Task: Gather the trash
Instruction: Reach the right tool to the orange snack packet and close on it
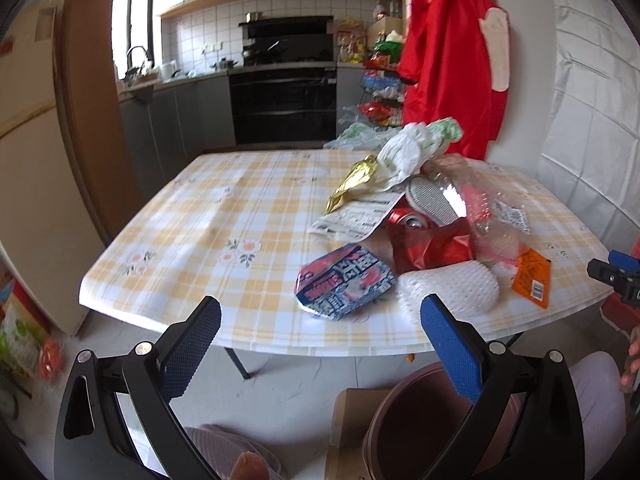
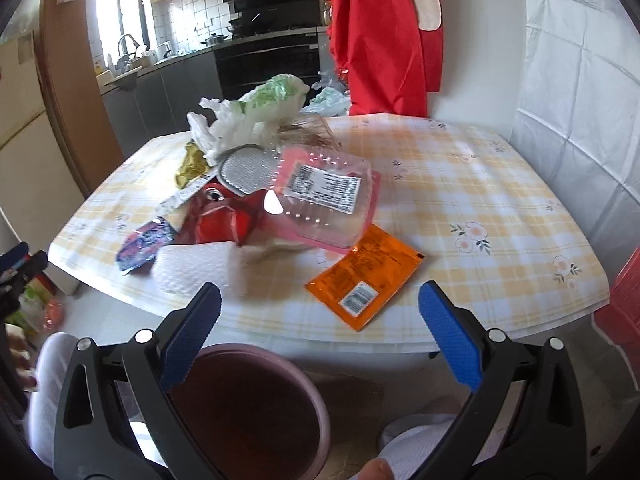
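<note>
Trash lay heaped near the table's (image 2: 500, 208) near edge, the orange packet (image 2: 362, 278) just beyond the wide-open, empty right gripper (image 2: 320, 320), its long axis running near-left to far-right, while the equally open, empty left gripper (image 1: 320, 328) faced the blue wrapper (image 1: 344, 284).

I can't read any of the print: the white label (image 2: 324, 186) on the clear plastic tray (image 2: 320, 200), the barcode on the orange packet (image 2: 362, 276) and the blue-pink wrapper's (image 1: 346, 282) lettering are all blurred.
</note>
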### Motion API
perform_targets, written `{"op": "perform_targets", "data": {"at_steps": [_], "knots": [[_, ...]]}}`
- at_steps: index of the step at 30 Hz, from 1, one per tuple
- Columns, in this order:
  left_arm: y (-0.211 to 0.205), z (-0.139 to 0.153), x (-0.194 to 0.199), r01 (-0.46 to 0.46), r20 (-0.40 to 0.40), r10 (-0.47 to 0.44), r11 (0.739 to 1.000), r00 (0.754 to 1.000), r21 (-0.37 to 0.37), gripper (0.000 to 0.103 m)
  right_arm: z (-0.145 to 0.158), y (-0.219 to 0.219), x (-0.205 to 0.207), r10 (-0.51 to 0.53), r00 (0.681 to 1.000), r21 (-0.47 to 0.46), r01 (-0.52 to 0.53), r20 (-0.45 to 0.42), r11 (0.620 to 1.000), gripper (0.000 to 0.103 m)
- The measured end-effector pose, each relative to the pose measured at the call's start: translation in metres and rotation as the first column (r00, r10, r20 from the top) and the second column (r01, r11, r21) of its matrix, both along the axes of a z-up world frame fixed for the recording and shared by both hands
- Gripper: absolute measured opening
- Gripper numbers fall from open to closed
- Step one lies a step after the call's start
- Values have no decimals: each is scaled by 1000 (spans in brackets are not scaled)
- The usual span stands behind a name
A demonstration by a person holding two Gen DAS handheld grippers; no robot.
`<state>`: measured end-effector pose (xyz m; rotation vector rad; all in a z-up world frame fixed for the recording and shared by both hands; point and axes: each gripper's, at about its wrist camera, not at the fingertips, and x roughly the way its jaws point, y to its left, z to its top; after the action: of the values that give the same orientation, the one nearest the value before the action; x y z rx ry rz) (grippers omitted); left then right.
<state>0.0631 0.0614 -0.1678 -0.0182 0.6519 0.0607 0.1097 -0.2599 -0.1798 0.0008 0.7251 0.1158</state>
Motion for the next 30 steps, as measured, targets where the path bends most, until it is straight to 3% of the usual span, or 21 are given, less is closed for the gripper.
{"op": "perform_targets", "data": {"at_steps": [3,6,14,17,23,27,30], "knots": [[5,-12,7,-17,-60,14,998,998,-52,98,-18,-8,6,-29,999,-4,28,-15,1000,97],[4,-21,12,-25,-88,21,999,996,-43,98,-36,-16,16,-65,997,3,66,-40,998,97],[-2,-30,28,-9,-75,3,997,997,-74,98,-70,-9,72,-120,992,-18,120,-32,993,97],[-4,-32,31,0,-67,-5,997,998,-77,98,-83,0,100,-169,985,-80,165,-45,983,97],[-3,-38,38,2,-76,-8,996,997,-90,98,-105,-2,123,-234,965,-148,216,-120,965,97],[-5,-46,43,3,-93,-11,996,996,-87,98,-115,-22,121,-247,956,-47,243,-160,969,97],[-11,-49,45,27,-94,-35,996,995,-87,98,-116,-27,118,-222,963,-49,216,-154,975,96]]}}
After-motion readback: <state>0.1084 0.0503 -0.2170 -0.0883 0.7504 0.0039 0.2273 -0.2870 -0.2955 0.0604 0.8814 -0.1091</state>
